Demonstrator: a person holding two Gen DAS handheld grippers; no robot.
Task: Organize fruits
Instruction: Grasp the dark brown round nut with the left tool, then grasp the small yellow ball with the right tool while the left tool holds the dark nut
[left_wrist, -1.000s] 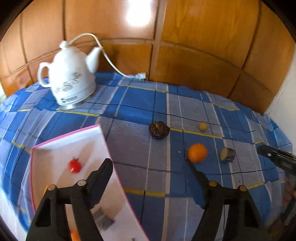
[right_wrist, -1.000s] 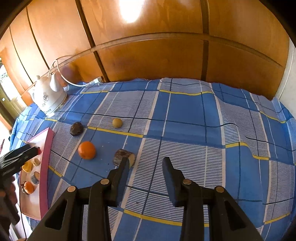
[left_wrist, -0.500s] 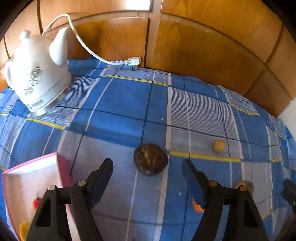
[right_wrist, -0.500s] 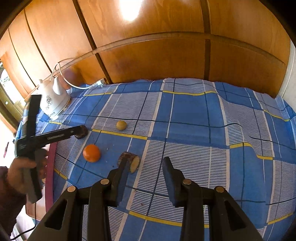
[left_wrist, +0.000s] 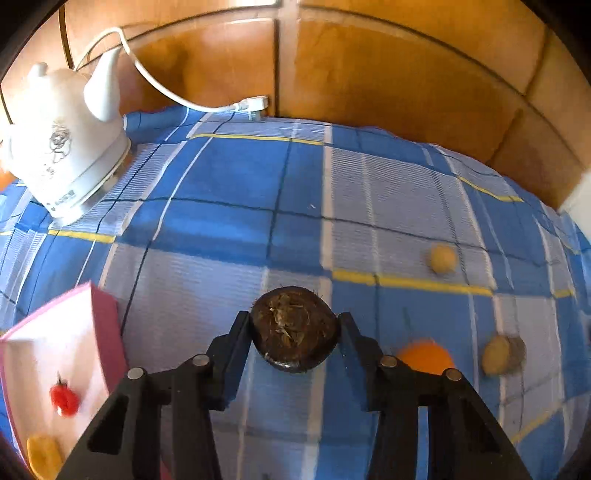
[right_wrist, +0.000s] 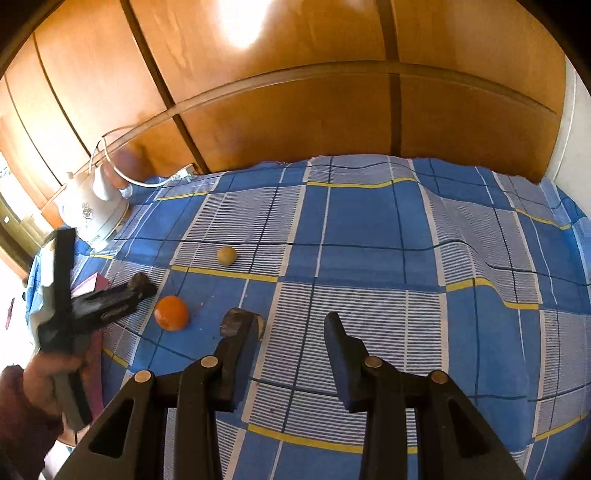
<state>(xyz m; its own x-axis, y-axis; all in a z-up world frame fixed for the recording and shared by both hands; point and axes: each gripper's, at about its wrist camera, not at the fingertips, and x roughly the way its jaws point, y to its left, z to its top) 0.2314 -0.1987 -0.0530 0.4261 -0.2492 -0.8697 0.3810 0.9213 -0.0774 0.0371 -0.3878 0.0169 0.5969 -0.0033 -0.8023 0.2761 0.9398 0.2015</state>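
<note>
Left gripper (left_wrist: 294, 334) closing around dark fruit (left_wrist: 294, 328), orange (left_wrist: 424, 356) half-hidden

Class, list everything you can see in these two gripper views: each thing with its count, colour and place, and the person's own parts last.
dark brown hairy fruit: one, between the closing left jaws
orange: one, orange, on cloth
small round fruit: one, tan, farther back
cut fruit: one, brown and pale, beside orange
box: one, pink-edged white, left; red fruit inside
kettle: one, white, far left
tablecloth: one, blue check
left gripper: black
right gripper: black, empty
hand: one, holding left gripper
</note>
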